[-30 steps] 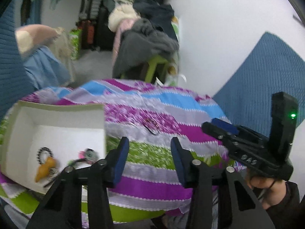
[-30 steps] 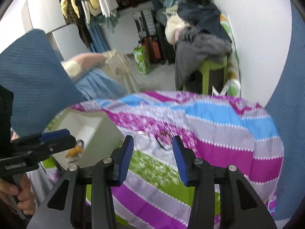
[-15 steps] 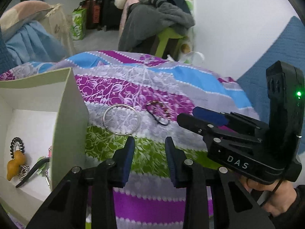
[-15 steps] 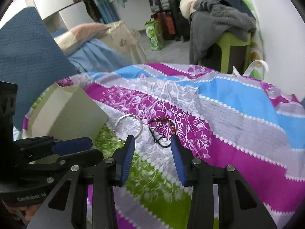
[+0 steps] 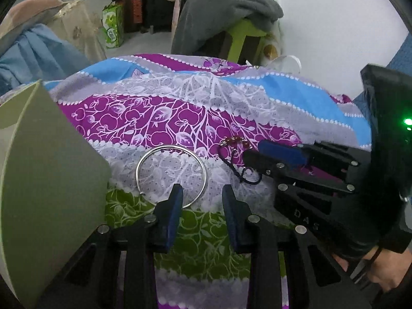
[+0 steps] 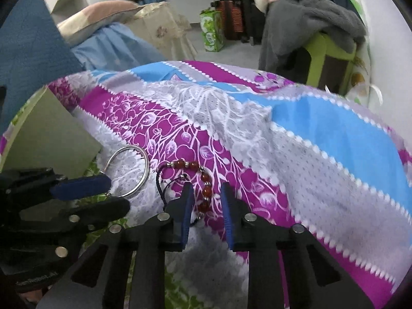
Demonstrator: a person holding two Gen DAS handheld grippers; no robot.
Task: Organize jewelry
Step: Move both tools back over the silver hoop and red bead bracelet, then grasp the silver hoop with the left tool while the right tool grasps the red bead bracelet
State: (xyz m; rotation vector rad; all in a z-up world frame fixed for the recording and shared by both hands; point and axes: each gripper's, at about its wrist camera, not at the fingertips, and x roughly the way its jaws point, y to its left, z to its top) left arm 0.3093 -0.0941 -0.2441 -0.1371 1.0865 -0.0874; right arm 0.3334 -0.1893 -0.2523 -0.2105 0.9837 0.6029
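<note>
Plainly the sorting is not finished, since two pieces of jewelry lie loose on the patterned bedspread (image 5: 159, 118) and neither is in the box (image 5: 51, 180). The box stands at the left edge of the spread, only its pale green outer wall showing, so what it holds cannot be told from here.

The silver bangle (image 5: 171, 176) lies flat on the grey-and-white stripe just beside the box. The left tongs (image 5: 202, 197) are down over its near rim, one blue pad in front of the ring; the jaws stand partly open and are closing slightly, and no pad visibly presses on the metal, so it reads as not gripped yet. In the right wrist view the same tongs (image 6: 100, 193) come in from the left, with the bangle (image 6: 131, 170) at their tips.

The beaded bracelet (image 6: 203, 188), red beads on a dark cord, lies to the right of the bangle, nearer the middle of the spread. The right tongs (image 6: 204, 191) straddle its bead strand, and the jaws are closing with the beads between them; a gap shows on each side, so the pads seem not to have bitten.

Judged from this, both picks are at the point of grasping. Left to do: close on each piece, lift, carry to the box and release inside.
</note>
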